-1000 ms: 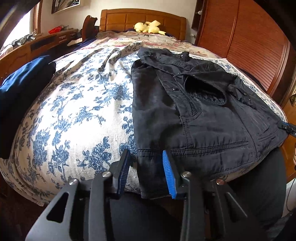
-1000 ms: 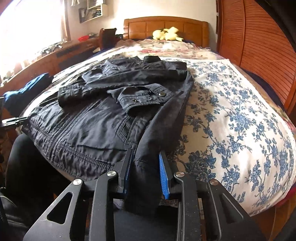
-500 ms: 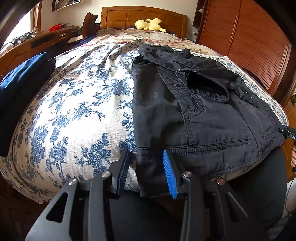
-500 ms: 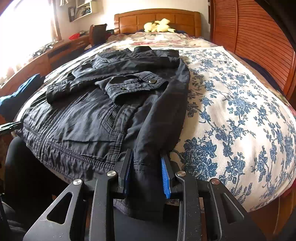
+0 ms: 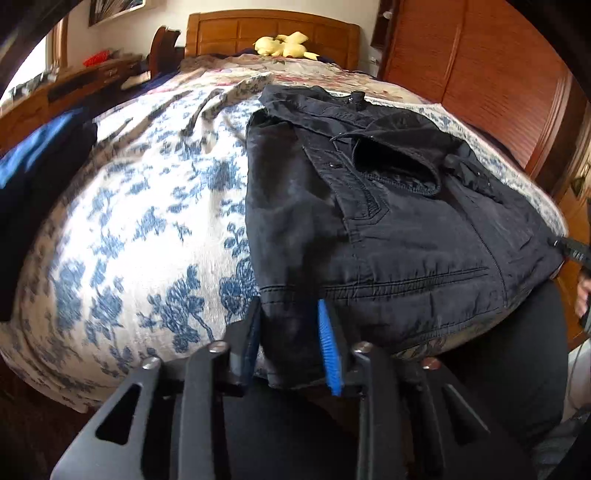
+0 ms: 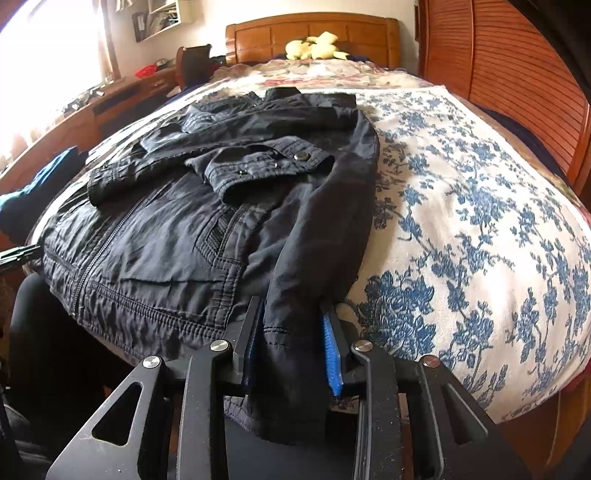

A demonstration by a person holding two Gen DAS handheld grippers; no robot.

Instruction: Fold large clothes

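Left gripper [image 5: 291, 339], jaws just closed, pinches the hem corner of the black jacket [image 5: 388, 221] at 6 o'clock. Right gripper [image 6: 293, 349], likewise just closed, clamps the opposite hem corner at 6 o'clock. Jacket lies flat, sleeves folded across the front, on the floral bedspread [image 6: 480, 221]; yellow plush toy [image 6: 314, 46] at 12 o'clock.

The bed [image 6: 480, 206] is wearing a white cover with blue flowers, and a dark jacket [image 6: 192, 229] is lying flat on it near the foot edge, sleeves folded across its front and hem spilling a bit over that edge. Up by the wooden headboard [image 6: 314, 27] a yellow plush toy [image 6: 314, 46] is sitting on the covers. A blue and black bundle of cloth [image 5: 40, 192] is resting at the bed's left edge.
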